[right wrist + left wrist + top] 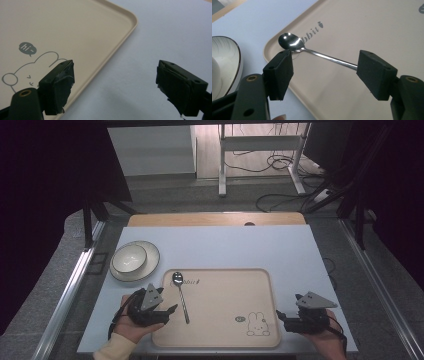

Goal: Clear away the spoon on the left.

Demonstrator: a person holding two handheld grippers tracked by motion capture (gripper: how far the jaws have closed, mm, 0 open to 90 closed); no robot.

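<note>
While you sit at the near edge, the pale blue worktop (225, 245) stretches ahead of you, with a strip of bare wood along its far side. On it, directly before you, lies a beige rectangular tray (225, 290) with a raised rim; a small rabbit drawing (258, 325) with a "hi~" speech bubble sits near its near right corner, and grey lettering marks its far left corner.

To the far left of the tray, just off its corner, a round plate (152, 257) with a dark rim rests on the worktop, and a white bowl (129, 258) stands on that plate.

Your left gripper (167, 312) hovers over the tray's near left edge, held in your left hand (131, 325). Its jaws stand wide apart and hold nothing; in the left gripper view they frame the spoon's handle without touching it.

Your right gripper (280, 316) sits just beside the tray's near right corner, in your right hand (327, 337). Its jaws are also spread wide and empty, one above the tray's rim, the other above bare worktop.

A metal spoon (181, 295) lies flat on the left part of the tray, bowl end toward the far side beside the lettering, handle running back toward you.
</note>
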